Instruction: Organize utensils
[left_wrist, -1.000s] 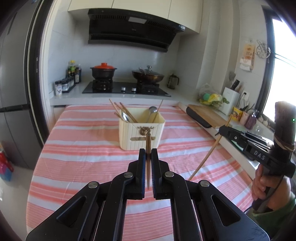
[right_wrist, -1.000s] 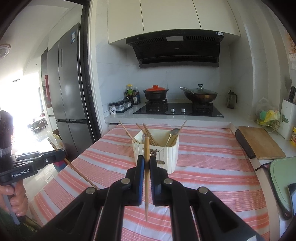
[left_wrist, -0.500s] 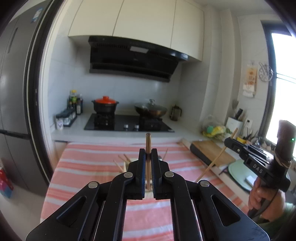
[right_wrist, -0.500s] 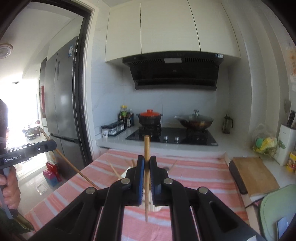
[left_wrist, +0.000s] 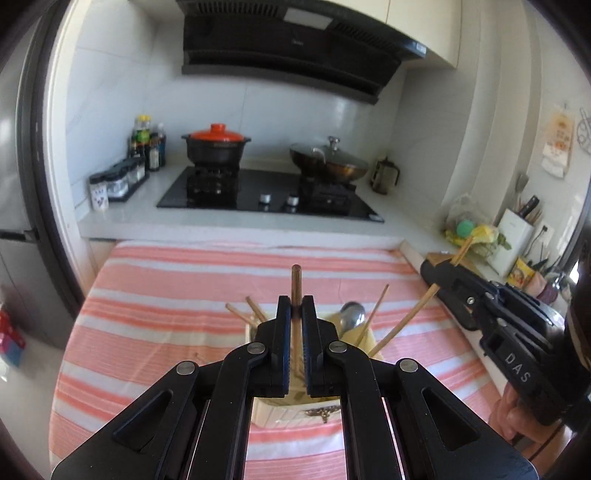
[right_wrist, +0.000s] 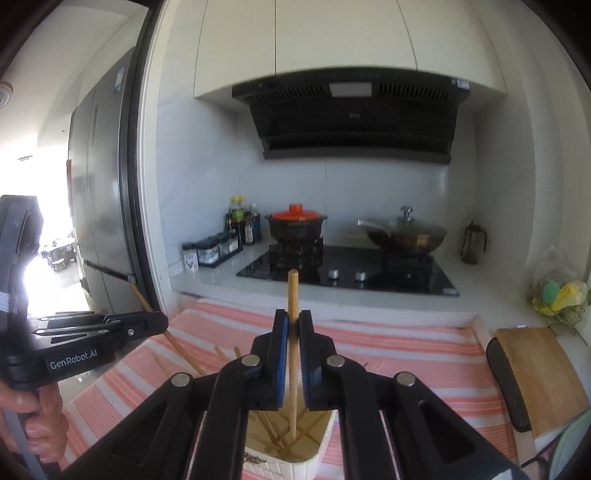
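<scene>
I hold one chopstick in each of my tools: my left gripper has its jaws pinched tight on a dark chopstick, and my right gripper is clamped the same way on a pale chopstick. Both sticks stand close to upright above the cream utensil holder, which sits on the striped counter and already carries several chopsticks and a spoon. In the right wrist view the pale stick's lower tip hangs just inside the holder's mouth, among sticks that lean every which way. I judge the main risk there: if I let go while the tip rests on a leaning stick, it could skid and tip over the rim. My two tools are also near each other over one small opening, so they could knock together. I cannot tell where the dark stick's lower tip hangs; my own jaws hide it.
</scene>
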